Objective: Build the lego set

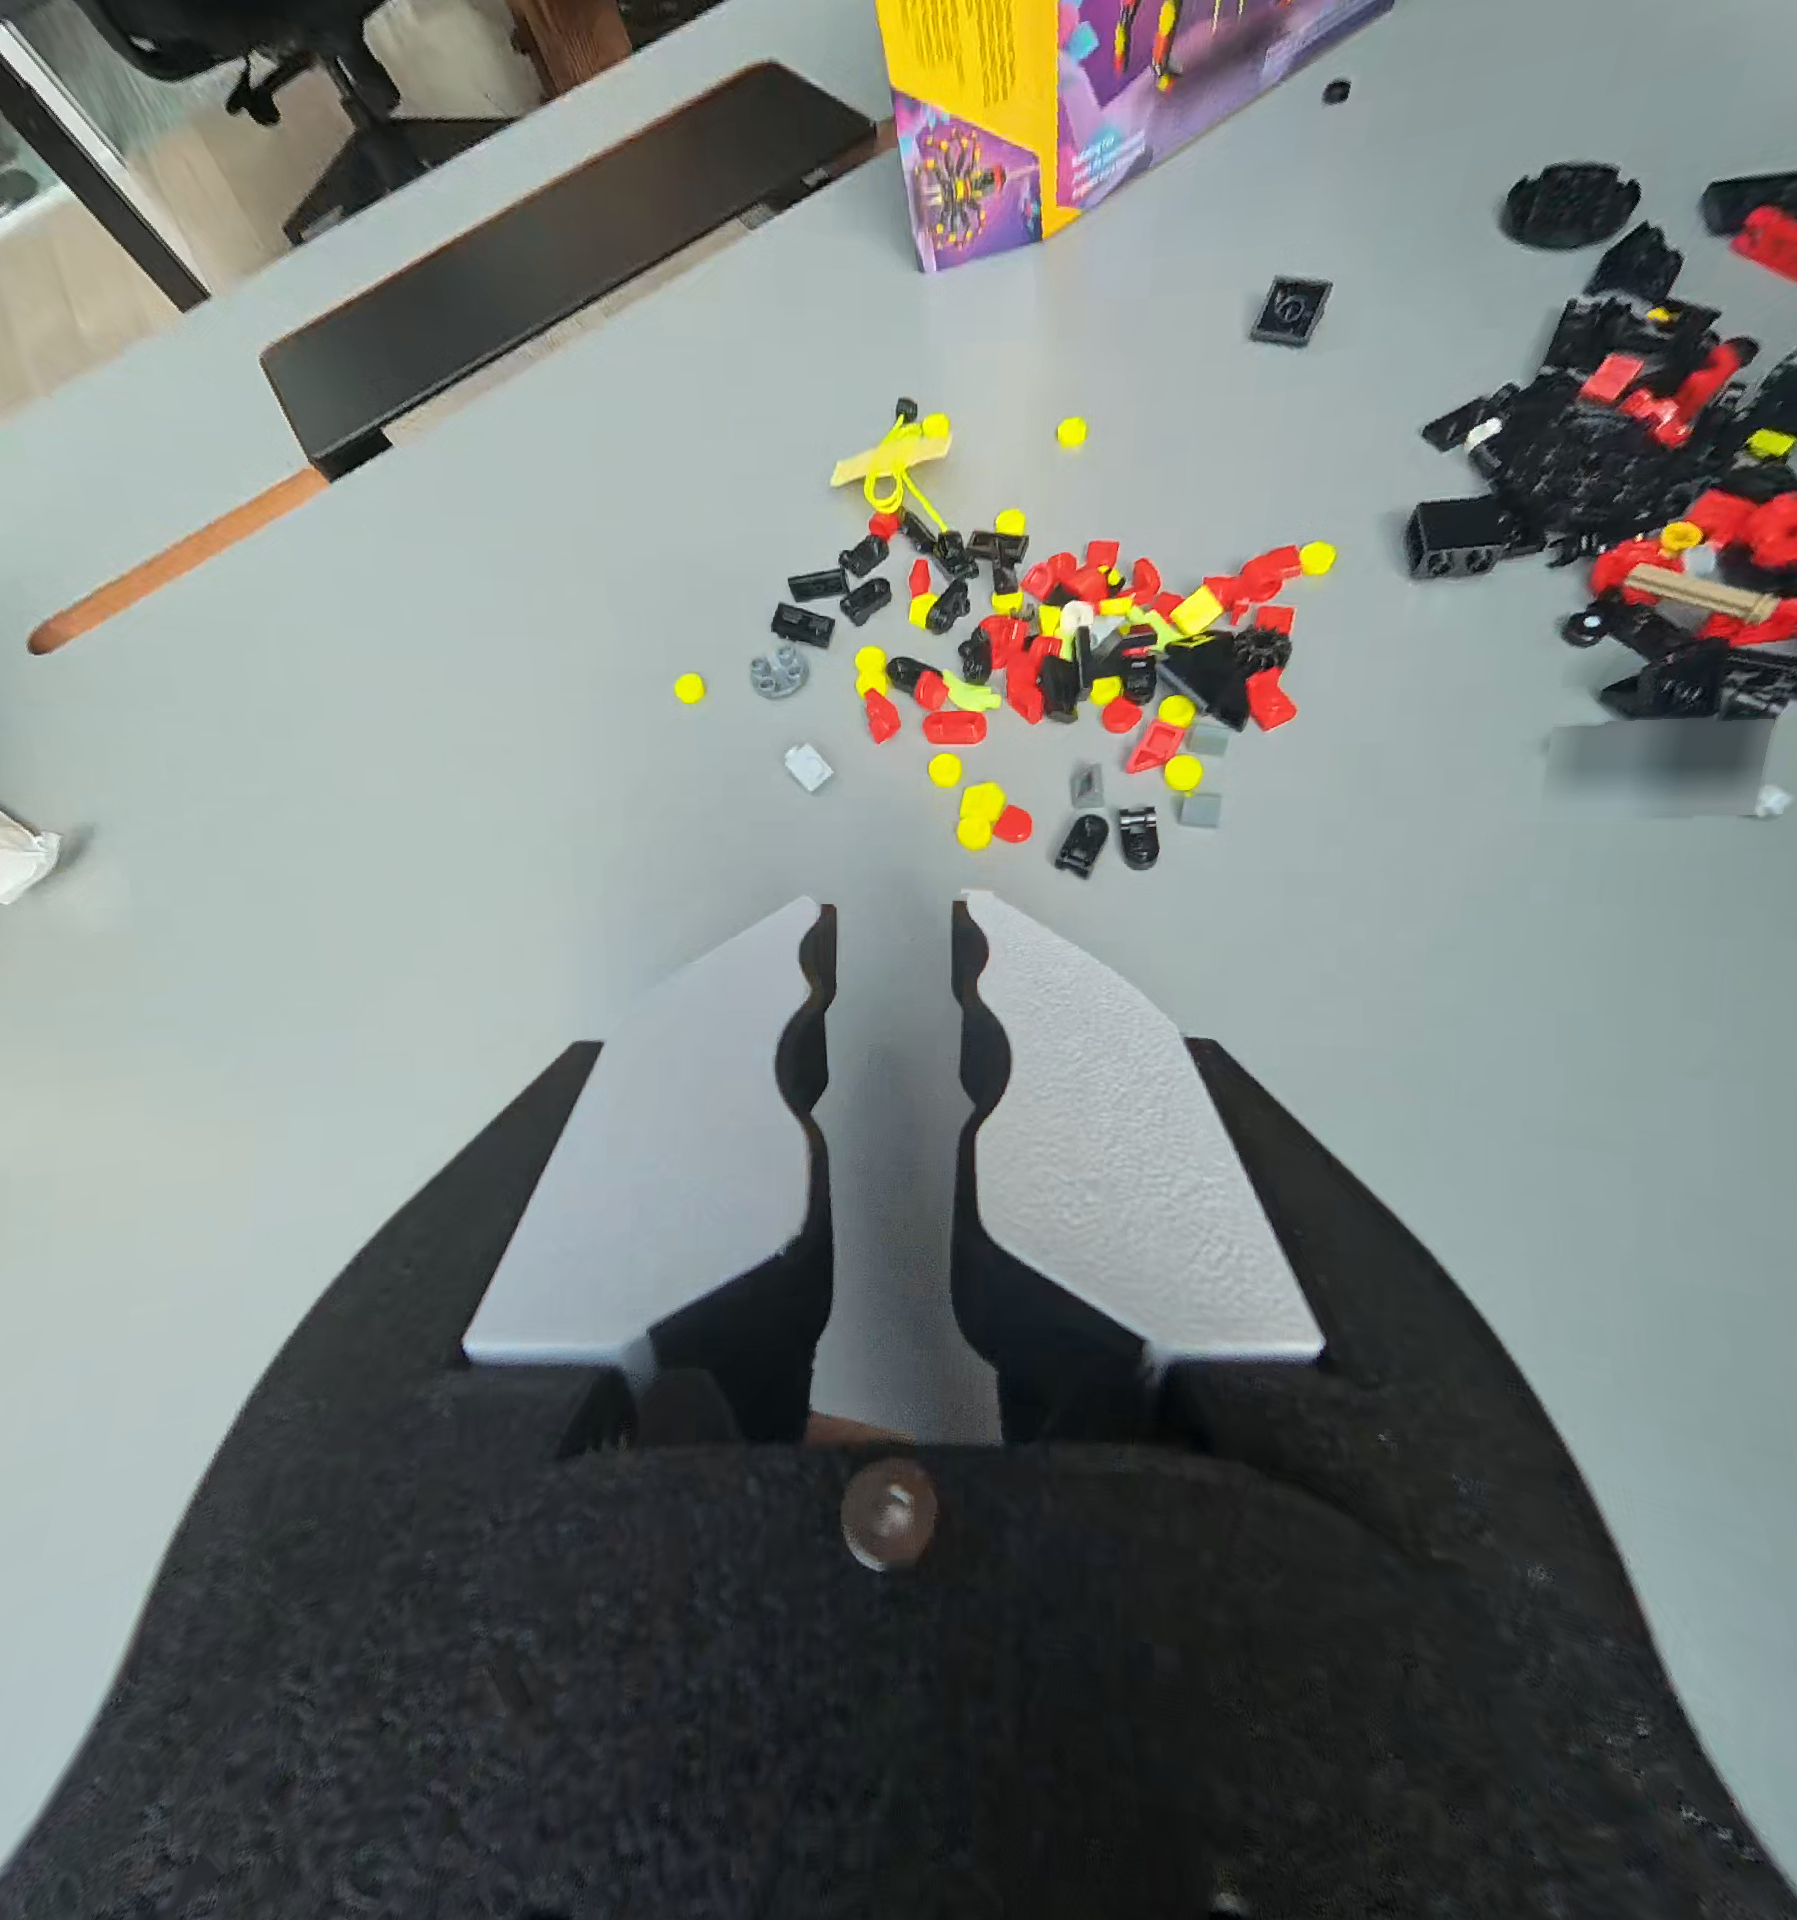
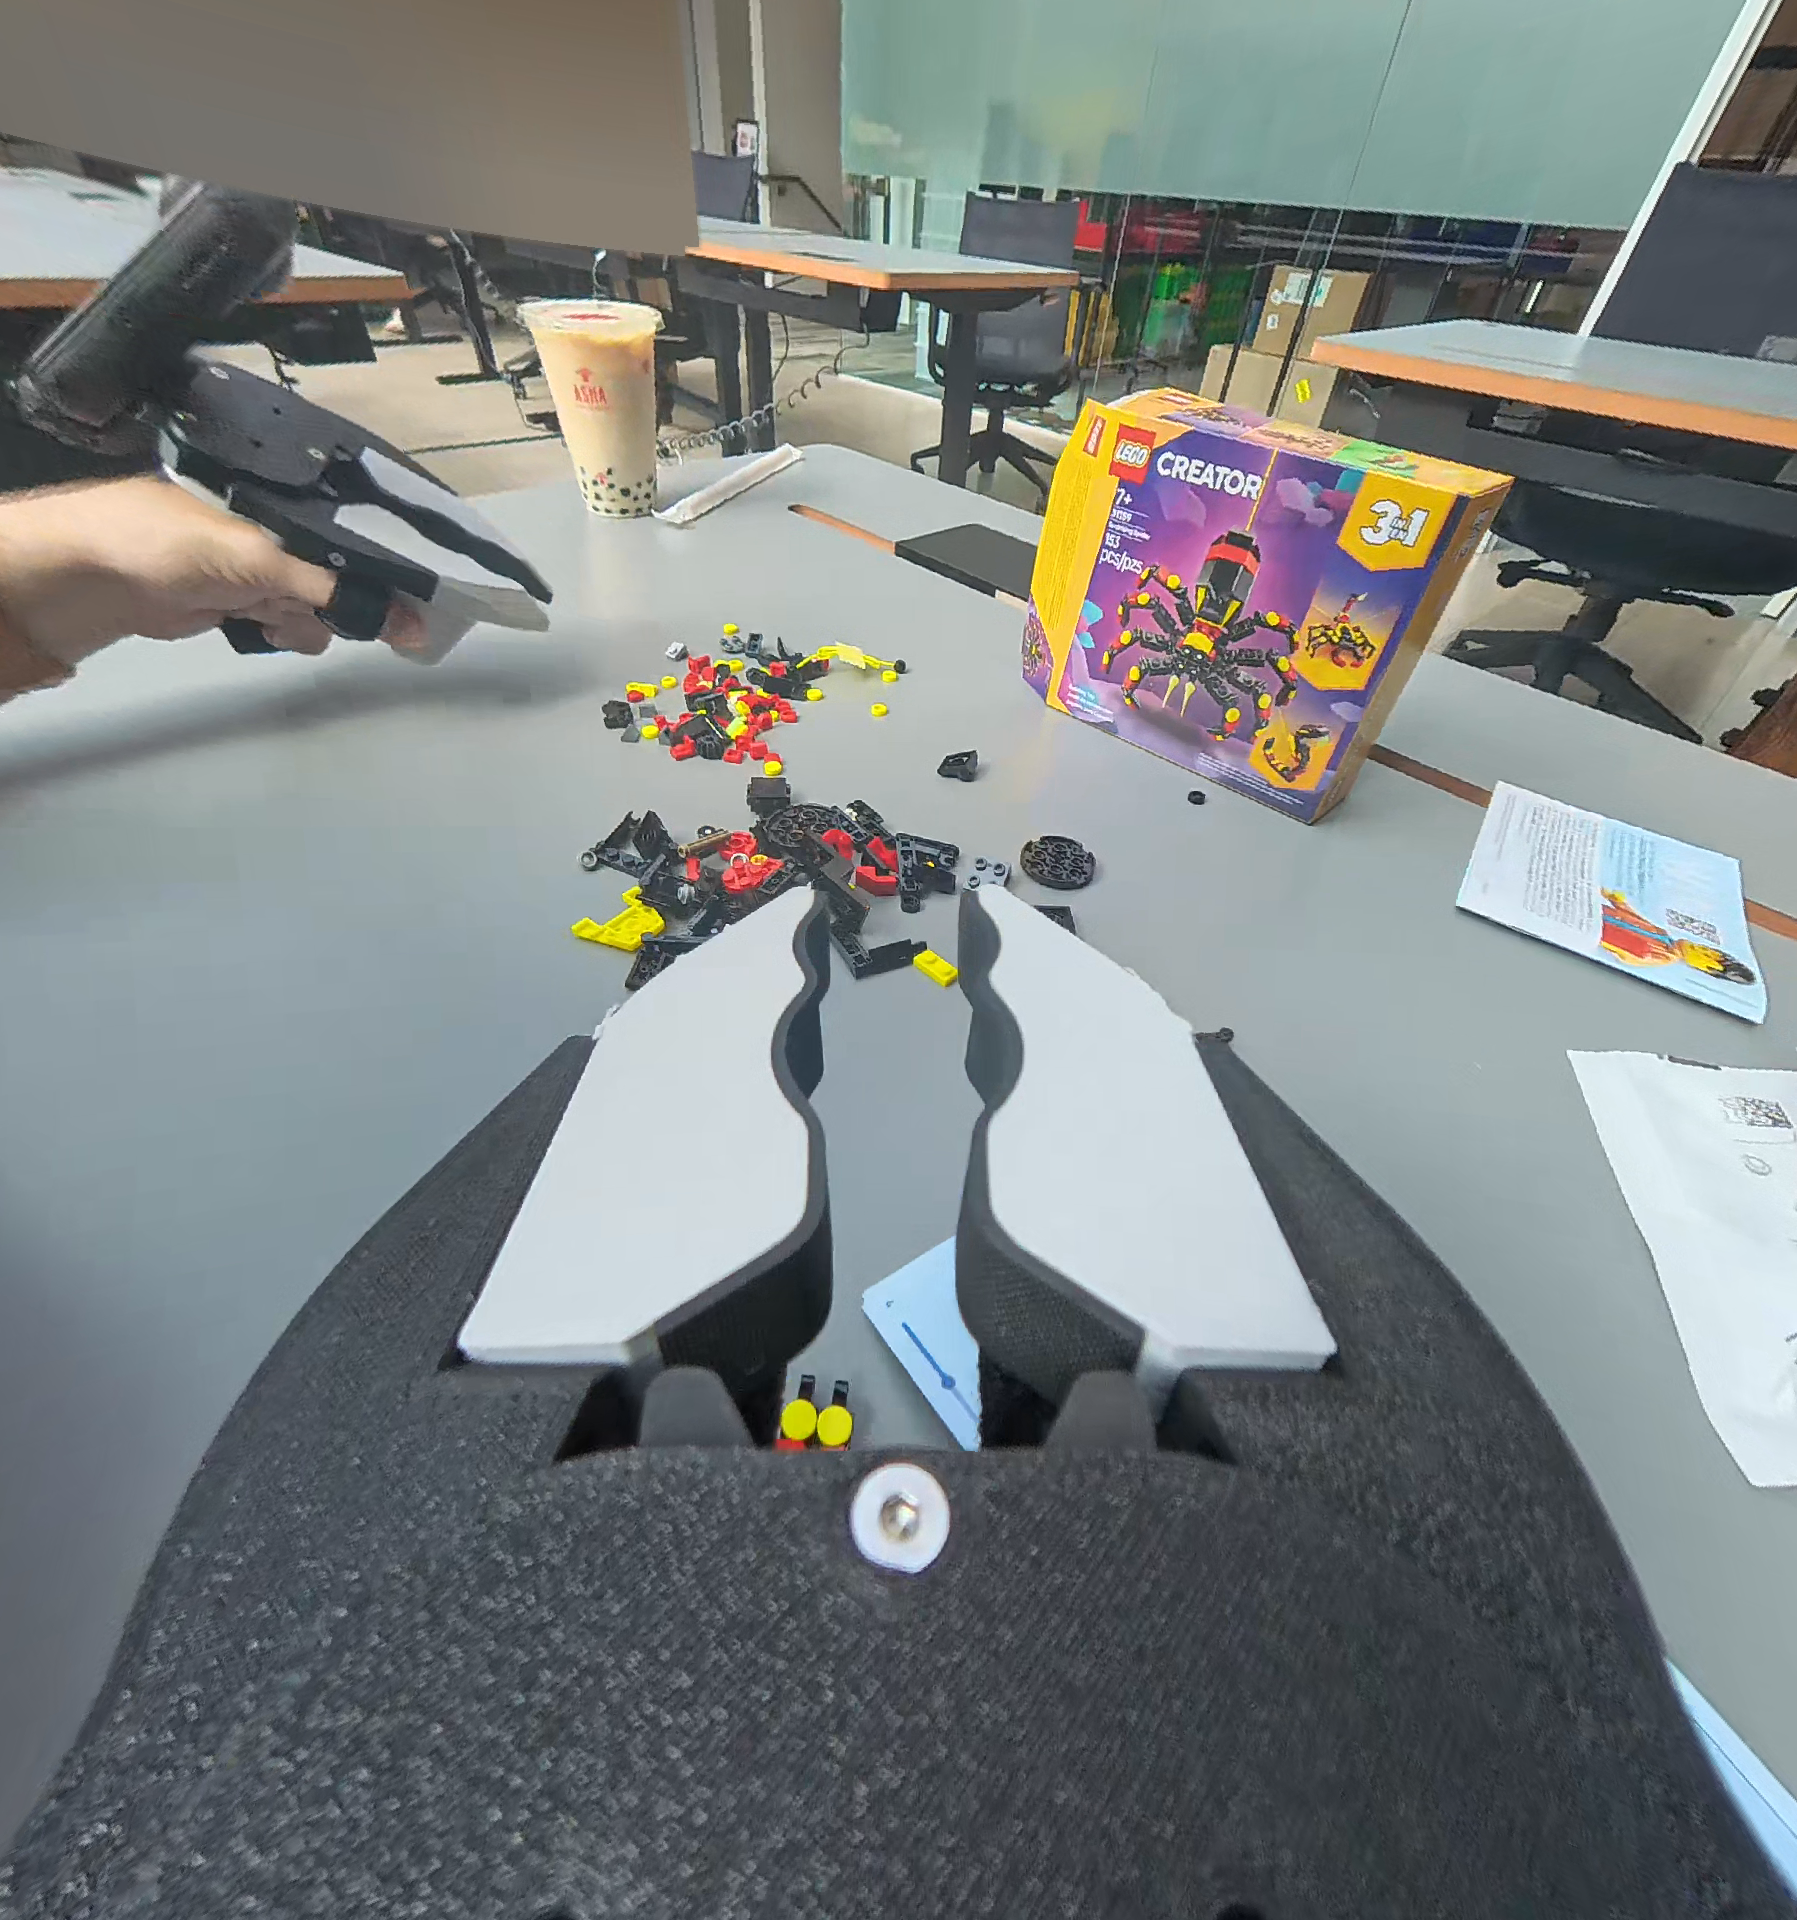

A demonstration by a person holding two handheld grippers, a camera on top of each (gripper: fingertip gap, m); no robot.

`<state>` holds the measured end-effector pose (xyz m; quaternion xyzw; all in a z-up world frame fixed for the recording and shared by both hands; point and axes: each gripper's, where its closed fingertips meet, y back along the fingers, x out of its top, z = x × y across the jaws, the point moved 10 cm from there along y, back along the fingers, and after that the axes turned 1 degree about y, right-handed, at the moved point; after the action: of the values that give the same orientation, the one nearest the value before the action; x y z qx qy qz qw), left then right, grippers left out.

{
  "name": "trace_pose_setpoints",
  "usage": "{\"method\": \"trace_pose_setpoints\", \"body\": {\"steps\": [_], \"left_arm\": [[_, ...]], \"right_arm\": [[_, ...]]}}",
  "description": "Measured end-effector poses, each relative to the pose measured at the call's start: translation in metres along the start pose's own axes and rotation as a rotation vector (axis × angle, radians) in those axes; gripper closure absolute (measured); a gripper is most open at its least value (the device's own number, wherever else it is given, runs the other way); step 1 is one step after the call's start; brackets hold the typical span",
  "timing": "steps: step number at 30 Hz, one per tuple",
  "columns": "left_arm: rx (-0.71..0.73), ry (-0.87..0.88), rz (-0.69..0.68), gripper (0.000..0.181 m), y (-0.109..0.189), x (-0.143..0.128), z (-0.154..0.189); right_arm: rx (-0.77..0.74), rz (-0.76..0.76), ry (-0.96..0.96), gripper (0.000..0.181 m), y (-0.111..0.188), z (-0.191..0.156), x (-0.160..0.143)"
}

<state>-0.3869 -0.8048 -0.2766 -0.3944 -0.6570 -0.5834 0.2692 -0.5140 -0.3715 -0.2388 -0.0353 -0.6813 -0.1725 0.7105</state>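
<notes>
The grey table (image 2: 250,935) carries a lego box (image 2: 1258,603) standing at the far side, with a pile of small red, yellow and black pieces (image 2: 738,696) left of the box, a pile of larger black pieces (image 2: 800,873) nearer, and paper leaflets (image 2: 1611,904) right of it.

Two forward wrist views, shared brick pile (image 1: 1060,644)

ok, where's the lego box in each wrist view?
Left wrist view: lego box at the top edge, right of centre, cropped, beyond the small-parts pile.
Right wrist view: whole box upper right, right of that pile.
Shared landmark: the round black plate.
</notes>
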Motion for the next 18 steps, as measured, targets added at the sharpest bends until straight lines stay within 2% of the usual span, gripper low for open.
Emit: {"method": "trace_pose_setpoints", "body": {"steps": [2,10,14,18], "left_arm": [[-0.050,0.011,-0.053,0.160,-0.012,-0.005,-0.009],[-0.238,-0.092,-0.044,0.164,-0.037,0.008,-0.013],[-0.227,-0.170,-0.147,0.166,-0.053,0.011,-0.007],[-0.230,-0.165,-0.175,0.165,-0.061,0.015,-0.003]], "right_arm": [[0.014,-0.007,0.002,0.158,-0.009,-0.001,0.000],[0.064,-0.034,-0.009,0.159,-0.035,-0.004,-0.003],[0.082,-0.038,-0.010,0.159,-0.043,-0.007,-0.003],[0.091,-0.039,-0.009,0.159,-0.045,-0.008,-0.004]]}}
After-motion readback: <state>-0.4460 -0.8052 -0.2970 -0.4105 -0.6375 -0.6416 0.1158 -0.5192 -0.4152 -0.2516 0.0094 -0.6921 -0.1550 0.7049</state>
